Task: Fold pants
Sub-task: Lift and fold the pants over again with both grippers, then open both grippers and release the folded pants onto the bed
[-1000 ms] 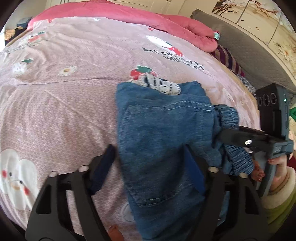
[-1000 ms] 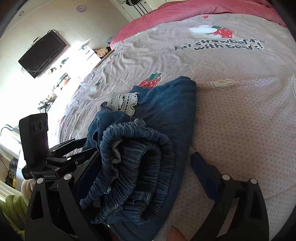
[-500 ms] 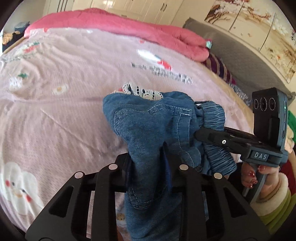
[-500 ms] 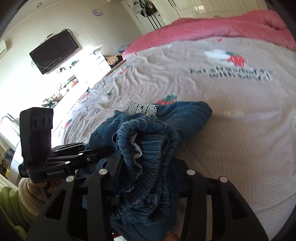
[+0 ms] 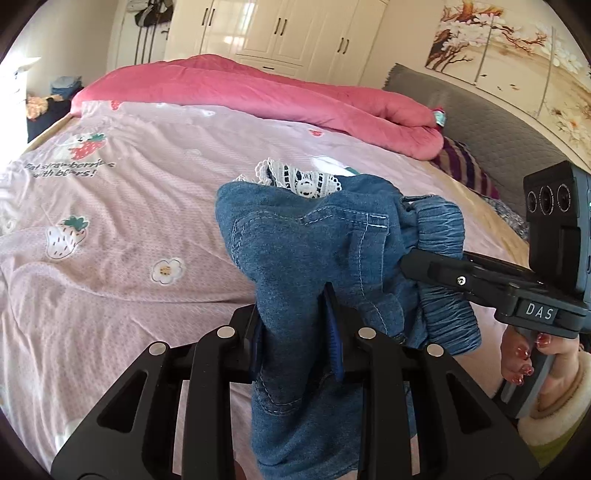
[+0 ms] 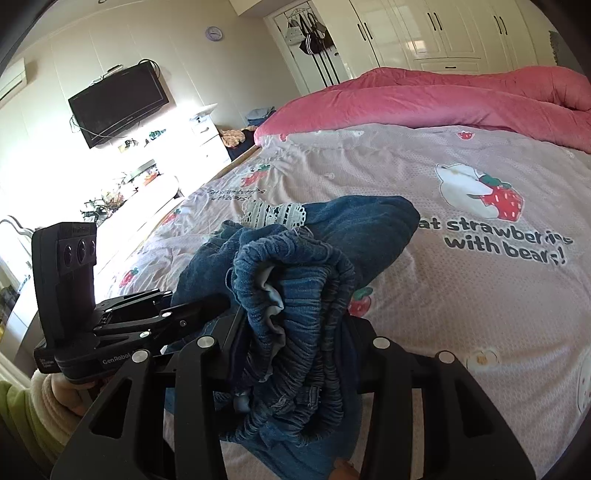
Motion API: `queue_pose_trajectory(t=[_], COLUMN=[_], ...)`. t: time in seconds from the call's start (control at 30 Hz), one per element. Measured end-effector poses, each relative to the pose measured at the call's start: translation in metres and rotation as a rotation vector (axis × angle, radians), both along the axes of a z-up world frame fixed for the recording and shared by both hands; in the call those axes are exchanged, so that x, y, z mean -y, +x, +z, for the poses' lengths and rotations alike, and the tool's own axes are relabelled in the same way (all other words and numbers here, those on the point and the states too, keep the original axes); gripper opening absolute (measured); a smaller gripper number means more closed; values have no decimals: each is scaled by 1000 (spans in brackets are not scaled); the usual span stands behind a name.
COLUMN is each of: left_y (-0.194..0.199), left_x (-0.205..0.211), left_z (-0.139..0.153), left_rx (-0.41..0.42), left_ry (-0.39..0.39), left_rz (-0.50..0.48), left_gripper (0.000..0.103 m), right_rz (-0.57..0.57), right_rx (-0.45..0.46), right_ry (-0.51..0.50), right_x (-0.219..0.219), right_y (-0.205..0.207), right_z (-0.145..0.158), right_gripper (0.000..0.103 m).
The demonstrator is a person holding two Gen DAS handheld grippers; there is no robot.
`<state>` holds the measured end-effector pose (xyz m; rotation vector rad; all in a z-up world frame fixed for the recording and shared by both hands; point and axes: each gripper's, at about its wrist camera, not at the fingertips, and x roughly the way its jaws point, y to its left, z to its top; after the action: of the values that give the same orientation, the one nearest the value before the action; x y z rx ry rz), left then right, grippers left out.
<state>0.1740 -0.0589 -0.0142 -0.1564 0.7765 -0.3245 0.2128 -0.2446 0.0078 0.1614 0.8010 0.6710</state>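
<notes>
Blue denim pants (image 5: 314, 251), small, folded into a thick bundle: gathered elastic waistband (image 6: 295, 321) bunched on the right-gripper side, stitched patch pocket facing the left wrist camera, strip of white lace trim (image 5: 299, 179) poking out at the far edge. The bundle is off the bed, held up between the two grippers above the pink bedsheet printed with strawberries and bears (image 5: 110, 258); the lower folds hang down behind the fingers.

Left gripper (image 5: 295, 328): fingers narrow, clamped on the pocket-side layers of denim. Right gripper (image 6: 295, 350): fingers pinching the rolled waistband, wider gap than the left because the wad is thicker. The person's hand (image 5: 524, 354) on the right gripper's handle shows at the lower right of the left wrist view.

Versus a second ago: the pants lay flat on the sheet with both grippers spread wide around them, not gripping. Both closed onto the fabric by the half-second mark and have held that grip since. The bundle has come up off the sheet and its flat fold has crumpled into a hump. Both cameras now tilt higher, so the rolled pink quilt (image 5: 258, 92) and white wardrobes (image 5: 288, 33) fill more of the views.
</notes>
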Motion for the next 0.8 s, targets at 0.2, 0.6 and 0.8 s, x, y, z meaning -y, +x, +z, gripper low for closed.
queue_pose_trajectory(t=[0.2,0.6,0.8], left_y=[13,23,22], left_x=[-8,-8,-8], left_z=[-21,-47,-47], left_rx=[-35,-88,-77], left_ry=[11,47,58], left_rz=[17,36,45], left_gripper=[19,30,33], right_rz=[-12,-82,-98], right_rx=[-62,-210,-184], right_ry=[-16,-51,-90], right_x=[-8,-5,-5], right_y=[19,38,35], right_z=[-25,-66,-65], right_gripper=[40,49,57])
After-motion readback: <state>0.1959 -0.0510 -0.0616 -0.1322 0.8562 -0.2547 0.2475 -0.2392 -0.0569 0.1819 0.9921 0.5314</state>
